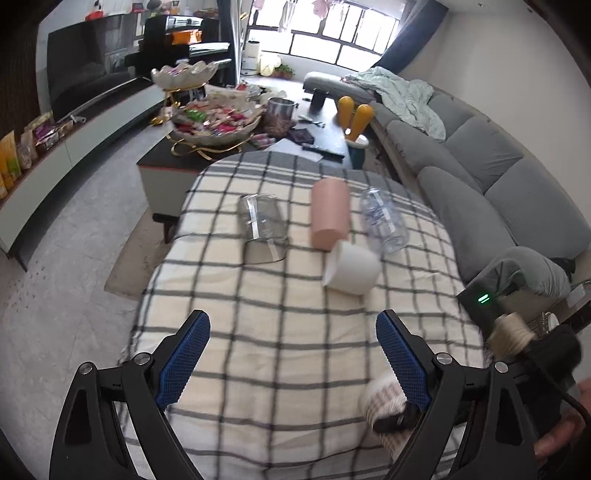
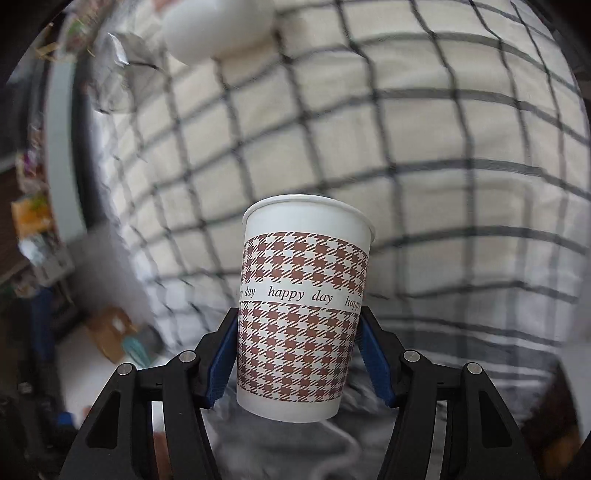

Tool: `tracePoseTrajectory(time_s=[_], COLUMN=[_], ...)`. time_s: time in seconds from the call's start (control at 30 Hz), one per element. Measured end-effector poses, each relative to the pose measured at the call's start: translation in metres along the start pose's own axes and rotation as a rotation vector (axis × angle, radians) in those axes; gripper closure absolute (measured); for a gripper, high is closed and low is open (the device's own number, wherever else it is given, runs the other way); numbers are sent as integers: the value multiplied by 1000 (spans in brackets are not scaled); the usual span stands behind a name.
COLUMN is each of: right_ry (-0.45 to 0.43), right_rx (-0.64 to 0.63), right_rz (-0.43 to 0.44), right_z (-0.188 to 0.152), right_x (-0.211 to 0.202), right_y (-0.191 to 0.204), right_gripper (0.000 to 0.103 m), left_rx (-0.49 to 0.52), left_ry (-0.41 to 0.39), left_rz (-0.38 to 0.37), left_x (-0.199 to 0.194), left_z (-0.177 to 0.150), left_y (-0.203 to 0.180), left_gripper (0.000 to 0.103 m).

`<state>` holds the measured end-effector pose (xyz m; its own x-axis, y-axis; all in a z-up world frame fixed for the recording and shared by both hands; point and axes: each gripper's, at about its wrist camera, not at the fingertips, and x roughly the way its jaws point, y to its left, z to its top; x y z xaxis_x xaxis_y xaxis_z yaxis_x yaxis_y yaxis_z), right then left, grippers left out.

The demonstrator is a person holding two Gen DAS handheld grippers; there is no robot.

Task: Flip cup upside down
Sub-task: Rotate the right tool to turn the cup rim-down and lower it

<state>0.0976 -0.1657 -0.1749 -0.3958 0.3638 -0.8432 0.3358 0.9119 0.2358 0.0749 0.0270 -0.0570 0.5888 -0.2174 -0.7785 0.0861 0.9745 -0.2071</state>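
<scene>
My right gripper (image 2: 297, 325) is shut on a paper cup (image 2: 303, 310) with a brown houndstooth pattern and "happy day" text. It holds the cup by its lower half above the checked cloth (image 2: 443, 147), with the rim pointing away from the camera. The same cup (image 1: 384, 410) shows blurred at the lower right of the left wrist view, behind my left gripper's right finger. My left gripper (image 1: 293, 325) is open and empty above the cloth (image 1: 258, 332). A white cup (image 1: 352, 267), a pink cup (image 1: 330, 218) and two clear cups (image 1: 263, 221) (image 1: 384, 219) lie on their sides further on.
A low table (image 1: 173, 166) with a snack bowl (image 1: 218, 122) and clutter stands beyond the cloth. A grey sofa (image 1: 498, 177) runs along the right. A black device (image 1: 480, 299) with a green light sits at the right edge. The white cup (image 2: 218, 26) appears at the top of the right wrist view.
</scene>
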Motion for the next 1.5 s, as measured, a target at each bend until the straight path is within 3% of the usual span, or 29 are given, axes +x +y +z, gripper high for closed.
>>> tracePoseTrajectory(time_s=[0.13, 0.4, 0.6, 0.67, 0.73, 0.8, 1.03, 1.3, 1.5], right_ry=[170, 318, 408, 391, 367, 352, 221, -152, -450], right_rx=[-7, -69, -82, -79, -84, -83, -107, -196, -237], right_rz=[-119, -245, -280, -300, -315, -315, -299, -262, -211], right_z=[19, 65, 91, 98, 101, 100, 71, 19, -20], right_x=[1, -6, 10, 10, 10, 8, -17, -66, -75], right_y=[-20, -20, -26, -27, -26, -23, -17, -8, -8], right_gripper=[42, 42, 41, 32, 12, 11, 10, 10, 10], left_rx=[-21, -9, -56, -61, -63, -62, -22, 52, 91], left_ry=[26, 108, 156, 160, 162, 165, 93, -23, -91], left_rz=[-34, -72, -81, -72, -64, -65, -58, 3, 63], left_x=[13, 57, 90, 98, 102, 103, 68, 18, -5], left_z=[8, 28, 42, 45, 46, 47, 47, 34, 15], left_y=[-21, -50, -48, -46, -44, -44, -51, -59, -59], left_gripper=[11, 11, 11, 11, 11, 11, 11, 11, 11])
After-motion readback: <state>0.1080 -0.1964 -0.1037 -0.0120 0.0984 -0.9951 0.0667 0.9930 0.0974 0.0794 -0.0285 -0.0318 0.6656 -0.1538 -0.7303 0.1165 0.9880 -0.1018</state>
